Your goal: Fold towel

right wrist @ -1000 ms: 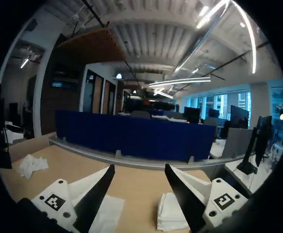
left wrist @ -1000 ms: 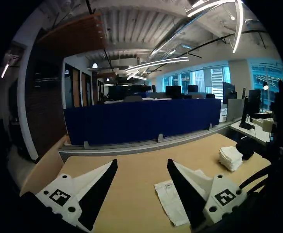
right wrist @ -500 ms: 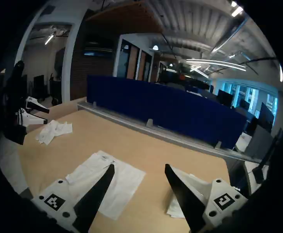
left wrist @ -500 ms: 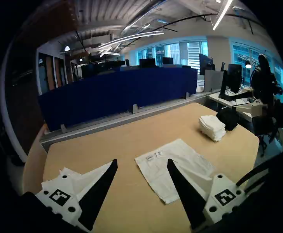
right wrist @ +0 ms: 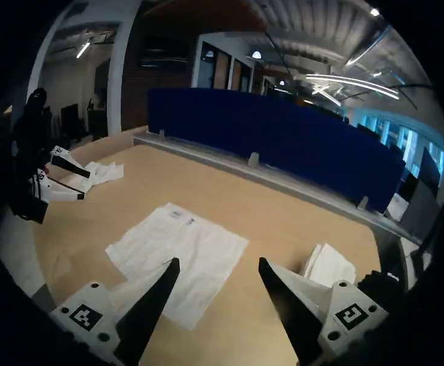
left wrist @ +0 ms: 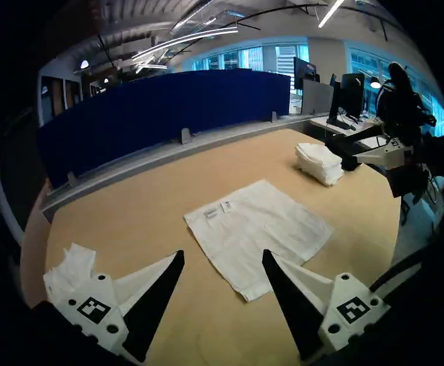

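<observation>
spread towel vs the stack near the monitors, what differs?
The towel lies open and flat; the stack is several folded pieces piled up. The towel covers far more table than the stack. The towel sits mid-table, the stack near the edge. Both are white cloth.

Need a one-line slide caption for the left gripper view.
Open left gripper hovers over flat white towel on wooden desk; folded stack beyond.

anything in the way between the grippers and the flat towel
Nothing visible. The flat towel lies just ahead of the left gripper and right gripper; the folded stack and crumpled cloth sit off to the sides.
</observation>
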Demonstrator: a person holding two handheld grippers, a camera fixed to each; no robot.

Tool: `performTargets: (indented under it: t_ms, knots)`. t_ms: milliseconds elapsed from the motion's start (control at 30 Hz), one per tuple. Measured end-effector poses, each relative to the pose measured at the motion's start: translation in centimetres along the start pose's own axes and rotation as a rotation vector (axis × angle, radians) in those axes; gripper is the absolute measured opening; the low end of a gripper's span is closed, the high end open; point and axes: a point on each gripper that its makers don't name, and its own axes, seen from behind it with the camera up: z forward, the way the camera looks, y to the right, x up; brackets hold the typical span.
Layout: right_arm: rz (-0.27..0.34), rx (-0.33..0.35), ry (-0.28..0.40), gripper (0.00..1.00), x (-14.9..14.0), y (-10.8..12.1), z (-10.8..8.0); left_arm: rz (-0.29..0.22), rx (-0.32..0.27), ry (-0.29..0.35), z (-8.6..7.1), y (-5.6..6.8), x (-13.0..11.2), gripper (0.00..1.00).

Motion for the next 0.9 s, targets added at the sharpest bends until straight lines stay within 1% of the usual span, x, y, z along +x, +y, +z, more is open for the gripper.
performTargets:
  t_ms: [267, 467, 667, 900]
  knots:
    - [0.002, 0.034, -0.076, 1.00, -6.0, -1.7, 3.0, -0.009, -0.046, -0.101, 3.5, 2.0, -6.4, 0.95]
    - [-0.008, 0.065, -0.135, 1.00, -10.1, -3.1, 4.6, -0.031, -0.074, -0.161, 5.6, 3.0, -10.2, 0.95]
    - [-0.008, 0.087, -0.184, 1.00, -13.4, -4.2, 5.5, -0.051, -0.089, -0.197, 7.0, 3.4, -12.4, 0.95]
    - [-0.018, 0.099, -0.226, 1.00, -15.8, -4.6, 6.0, -0.063, -0.110, -0.224, 7.9, 4.2, -13.1, 0.95]
